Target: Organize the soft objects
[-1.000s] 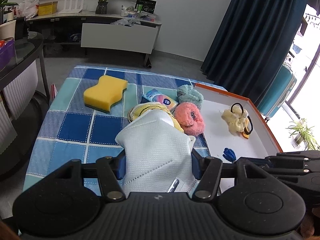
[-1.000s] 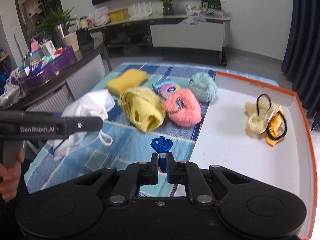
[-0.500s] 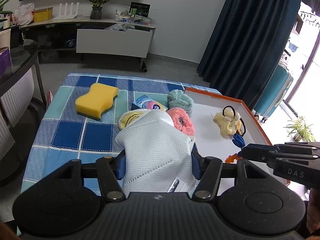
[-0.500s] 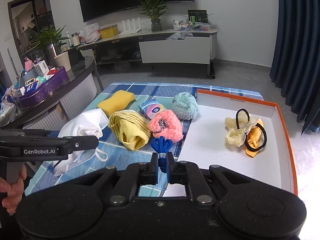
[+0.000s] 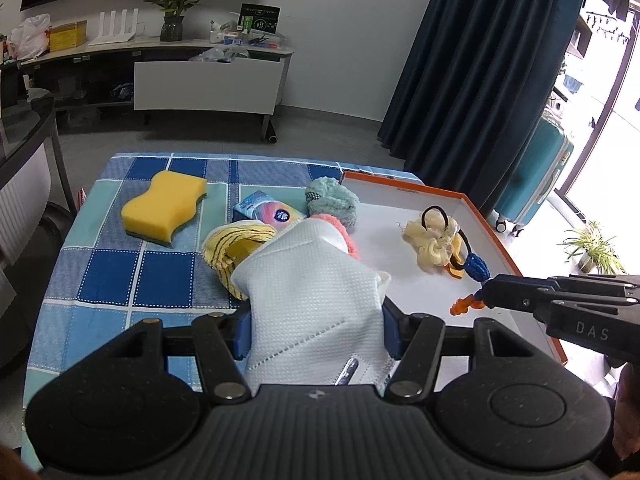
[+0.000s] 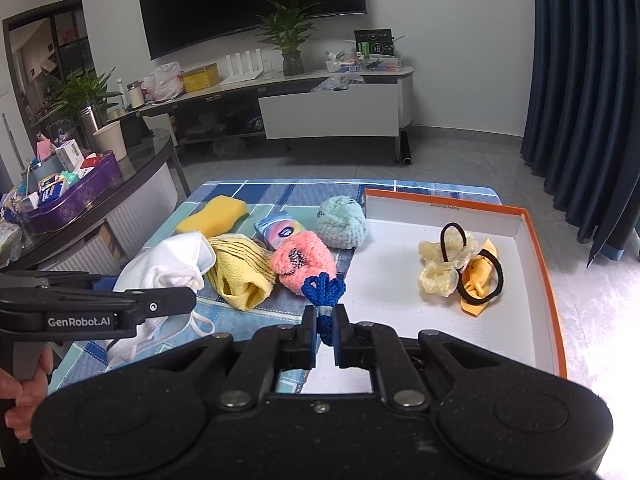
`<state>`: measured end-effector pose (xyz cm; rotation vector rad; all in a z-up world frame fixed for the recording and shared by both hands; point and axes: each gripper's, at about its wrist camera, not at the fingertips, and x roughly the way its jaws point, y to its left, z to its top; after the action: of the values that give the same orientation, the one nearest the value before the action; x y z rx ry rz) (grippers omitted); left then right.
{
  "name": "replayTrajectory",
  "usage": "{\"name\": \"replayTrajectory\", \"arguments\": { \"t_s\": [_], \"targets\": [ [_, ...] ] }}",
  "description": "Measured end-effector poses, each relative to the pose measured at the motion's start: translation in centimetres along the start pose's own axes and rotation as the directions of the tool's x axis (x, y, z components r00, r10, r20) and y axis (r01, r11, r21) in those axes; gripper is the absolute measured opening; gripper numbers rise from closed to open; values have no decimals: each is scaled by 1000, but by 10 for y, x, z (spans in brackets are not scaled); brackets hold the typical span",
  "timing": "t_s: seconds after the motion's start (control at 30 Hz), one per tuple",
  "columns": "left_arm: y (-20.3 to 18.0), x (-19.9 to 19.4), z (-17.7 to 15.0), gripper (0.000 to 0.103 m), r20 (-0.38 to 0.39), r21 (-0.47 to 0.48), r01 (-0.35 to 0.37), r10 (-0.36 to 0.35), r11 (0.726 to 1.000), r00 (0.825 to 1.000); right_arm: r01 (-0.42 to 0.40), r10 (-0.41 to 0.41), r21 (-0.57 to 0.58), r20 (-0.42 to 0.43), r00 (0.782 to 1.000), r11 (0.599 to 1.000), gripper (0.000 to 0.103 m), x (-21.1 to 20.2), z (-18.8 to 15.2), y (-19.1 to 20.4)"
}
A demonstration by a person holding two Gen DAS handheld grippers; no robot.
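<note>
Orange-rimmed white tray (image 6: 541,256) holds only two scrunchies; left gripper (image 5: 316,320) clamps white face mask (image 5: 308,292), right gripper (image 6: 325,330) pinches blue knitted cord (image 6: 323,289); sponge, towel, pompoms remain outside.

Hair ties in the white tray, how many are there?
2. A pale cream scrunchie and an orange one lie touching in the tray, each with a black elastic loop. Nothing more shows there.

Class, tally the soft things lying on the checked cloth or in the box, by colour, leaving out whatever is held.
Yellow: 2, wavy foam sponge, ribbed cloth
Pink: 1, fluffy scrunchie
Teal: 1, fluffy scrunchie
Cream: 1, hair tie
Orange: 1, hair tie
Total: 6
</note>
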<state>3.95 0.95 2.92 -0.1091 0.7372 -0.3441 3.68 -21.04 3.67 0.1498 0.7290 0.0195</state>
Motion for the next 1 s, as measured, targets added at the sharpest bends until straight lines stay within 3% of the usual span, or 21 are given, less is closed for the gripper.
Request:
{"name": "replayTrajectory", "arguments": {
  "t_s": [1.0],
  "targets": [
    [-72, 28, 11, 60, -29, 112, 95, -92, 989, 995, 86, -91, 97, 51, 995, 992, 10, -31, -4, -53]
  ]
}}
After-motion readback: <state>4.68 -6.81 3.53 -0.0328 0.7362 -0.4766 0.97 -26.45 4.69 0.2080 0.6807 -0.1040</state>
